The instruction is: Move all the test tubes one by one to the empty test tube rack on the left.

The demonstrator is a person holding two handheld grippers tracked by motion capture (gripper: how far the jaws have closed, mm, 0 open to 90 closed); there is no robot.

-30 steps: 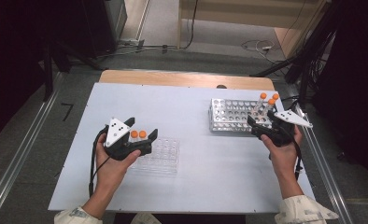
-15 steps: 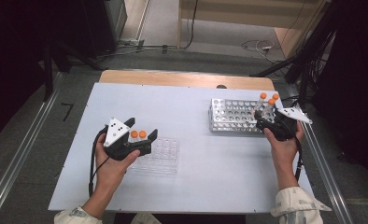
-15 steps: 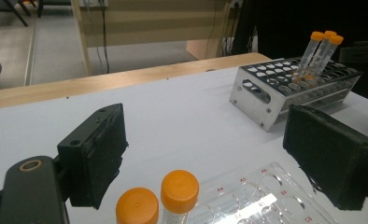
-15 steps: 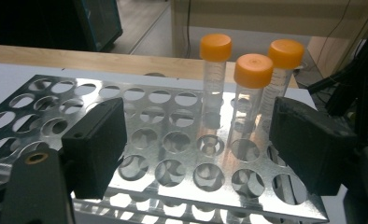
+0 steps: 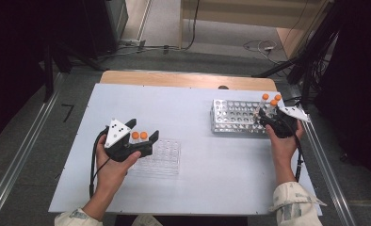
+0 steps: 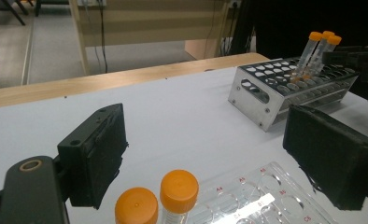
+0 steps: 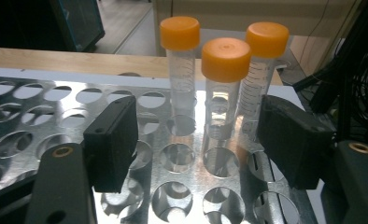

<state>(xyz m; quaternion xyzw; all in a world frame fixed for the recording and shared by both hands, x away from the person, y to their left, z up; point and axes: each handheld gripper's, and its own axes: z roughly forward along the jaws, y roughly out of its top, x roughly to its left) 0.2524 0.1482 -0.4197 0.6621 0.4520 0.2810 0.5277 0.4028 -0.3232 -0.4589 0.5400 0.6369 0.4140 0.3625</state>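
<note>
Three clear tubes with orange caps (image 7: 225,79) stand upright at the right end of a metal rack (image 5: 235,117). My right gripper (image 7: 201,135) is low over that rack. Its jaws have just been closing, and the middle tube (image 5: 273,102) stands between them with a gap on each side, untouched. My left gripper (image 6: 212,154) is held open over a clear plastic rack (image 6: 247,196). Two orange-capped tubes (image 6: 179,186) stand in that rack, near the base of the jaws, and the pads (image 6: 95,154) are clear of them.
Both racks sit on a white table (image 5: 193,108), the metal one at the right, the clear one (image 5: 162,157) at the front left. A wooden strip (image 5: 183,80) runs along the far edge. Cables and dark stands lie on the floor beyond.
My right gripper has moved forward and down onto the three tubes, and its jaws have narrowed around the middle one. The left hand has kept still.
</note>
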